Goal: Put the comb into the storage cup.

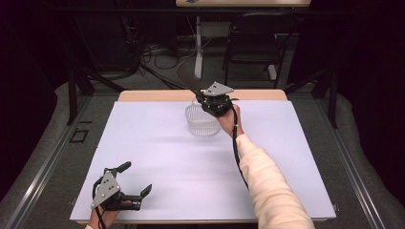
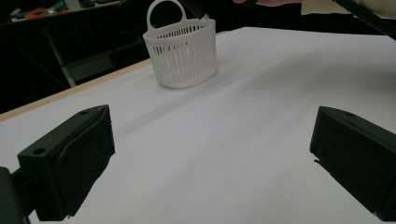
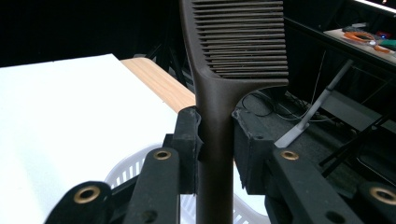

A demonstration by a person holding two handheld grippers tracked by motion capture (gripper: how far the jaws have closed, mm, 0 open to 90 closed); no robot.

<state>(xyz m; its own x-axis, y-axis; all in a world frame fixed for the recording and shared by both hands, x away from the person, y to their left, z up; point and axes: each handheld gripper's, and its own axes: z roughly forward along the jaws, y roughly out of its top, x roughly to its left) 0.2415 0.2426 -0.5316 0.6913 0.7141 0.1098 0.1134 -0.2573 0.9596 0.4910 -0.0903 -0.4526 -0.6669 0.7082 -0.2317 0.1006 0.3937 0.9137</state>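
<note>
A dark brown comb (image 3: 238,42) stands upright with its teeth at the top. My right gripper (image 3: 217,140) is shut on its handle. In the high view that right gripper (image 1: 203,96) hovers at the far rim of a white slatted plastic basket (image 1: 201,121), and the comb (image 1: 188,76) sticks out beyond it. The basket (image 3: 126,172) lies just beneath the jaws. My left gripper (image 1: 136,177) rests near the front left corner of the table, open and holding nothing. From the left gripper (image 2: 212,158), the basket (image 2: 182,53) with its hoop handle stands far off.
A white sheet (image 1: 167,157) covers the table, with a wooden edge (image 1: 157,95) at the back. Behind the table are a black chair (image 1: 253,43), a white table leg and cables on the floor. A cream sleeve (image 1: 267,186) crosses the right half.
</note>
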